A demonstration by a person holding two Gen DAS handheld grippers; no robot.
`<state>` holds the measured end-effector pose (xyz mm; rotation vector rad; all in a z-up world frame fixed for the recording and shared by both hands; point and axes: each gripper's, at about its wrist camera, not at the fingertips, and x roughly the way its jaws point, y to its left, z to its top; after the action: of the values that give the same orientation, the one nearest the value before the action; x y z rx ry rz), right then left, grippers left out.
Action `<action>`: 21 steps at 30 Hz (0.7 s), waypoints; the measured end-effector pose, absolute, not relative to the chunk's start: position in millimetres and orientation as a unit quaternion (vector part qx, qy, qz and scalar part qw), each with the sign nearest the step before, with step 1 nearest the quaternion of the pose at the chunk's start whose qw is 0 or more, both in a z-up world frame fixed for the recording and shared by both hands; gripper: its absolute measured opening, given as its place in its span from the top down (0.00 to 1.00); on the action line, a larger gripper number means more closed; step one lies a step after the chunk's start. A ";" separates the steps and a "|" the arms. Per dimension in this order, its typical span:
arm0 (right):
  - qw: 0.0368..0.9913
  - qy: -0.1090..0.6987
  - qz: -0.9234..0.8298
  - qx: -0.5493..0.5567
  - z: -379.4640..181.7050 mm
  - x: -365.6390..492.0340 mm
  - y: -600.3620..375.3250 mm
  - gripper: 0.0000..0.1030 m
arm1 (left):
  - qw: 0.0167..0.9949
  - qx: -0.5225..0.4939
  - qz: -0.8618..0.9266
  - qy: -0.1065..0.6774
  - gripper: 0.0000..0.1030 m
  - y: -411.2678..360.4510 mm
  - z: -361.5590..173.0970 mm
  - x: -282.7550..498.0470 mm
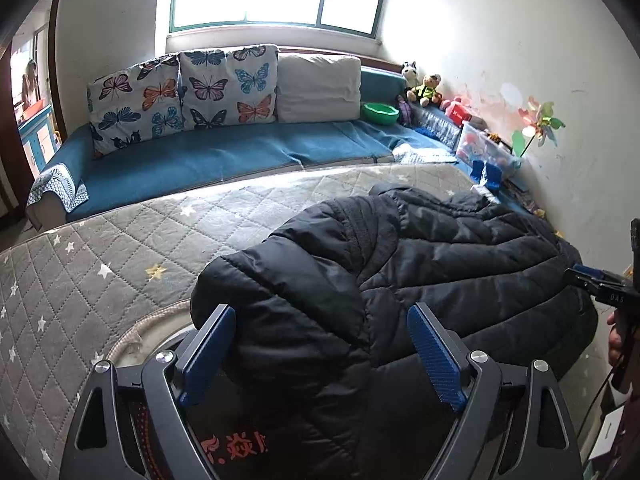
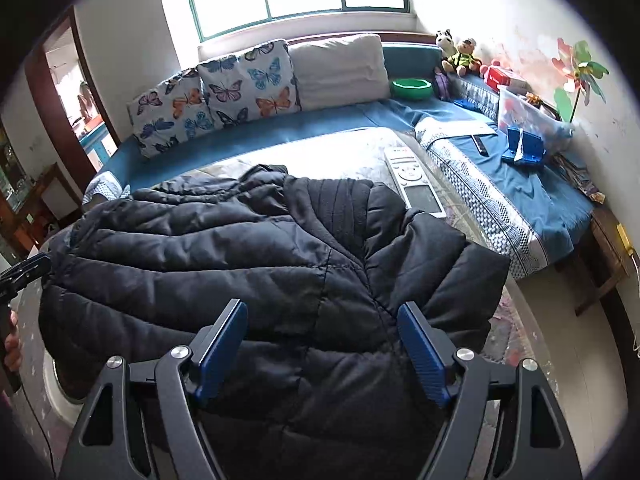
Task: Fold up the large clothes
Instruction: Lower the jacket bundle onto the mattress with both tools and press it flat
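black puffer jacket (image 1: 400,280) spread on a grey quilted star-print surface (image 1: 120,248), directly ahead of and under both tools, near edge hanging off toward the cameras. left hand-held gripper (image 1: 320,350) wide open, blue pads either side of a bulged fold, nothing clamped. right hand-held gripper (image 2: 322,344) likewise wide open over the jacket's near panel, holding nothing.

likely trouble from here, as a judgement: slick, puffy fabric could squeeze out of the pads if closed on a thick bulge rather than a thin edge; uneven grips on the two sides would skew the fold; the overhanging near part could drag the whole garment off the edge when lifted. also a remote control (image 2: 412,184) lying just beyond the jacket, ahead and to the right of the right tool, liable to be swept or buried by a forward fold.

only visible from the right wrist: that remote, hidden behind the jacket in the left view. only from the left wrist: red printed characters (image 1: 236,448) low between the pads.
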<state>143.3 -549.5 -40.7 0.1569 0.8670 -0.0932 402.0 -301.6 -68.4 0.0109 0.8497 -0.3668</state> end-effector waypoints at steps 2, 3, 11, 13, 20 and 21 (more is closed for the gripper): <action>0.902 0.423 -0.050 0.072 -44.3 146.0 -549.6 0.17 | 0.893 0.009 -0.174 0.414 0.09 -301.7 -75.8 405.5; 0.901 0.424 -0.051 0.072 -46.7 147.6 -551.3 0.16 | 0.893 0.012 -0.172 0.416 0.09 -302.2 -79.1 407.1; 0.901 0.421 -0.057 0.084 -53.2 151.0 -552.6 0.09 | 0.887 0.014 -0.166 0.430 0.05 -300.7 -97.6 416.1; 0.904 0.417 -0.064 0.072 -48.1 146.5 -546.7 0.09 | 0.887 0.012 -0.165 0.432 0.05 -298.8 -97.5 415.3; 0.915 0.397 -0.044 0.054 -32.6 122.6 -508.1 0.09 | 0.891 -0.008 -0.162 0.423 0.05 -291.1 -81.4 395.3; 0.915 0.399 -0.034 0.051 -31.9 118.9 -500.2 0.09 | 0.893 -0.008 -0.163 0.420 0.05 -291.5 -78.3 389.9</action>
<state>118.9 -500.2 -31.9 0.1044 0.8215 -0.0702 389.9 -291.5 -78.3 -0.0163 0.8717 -0.3390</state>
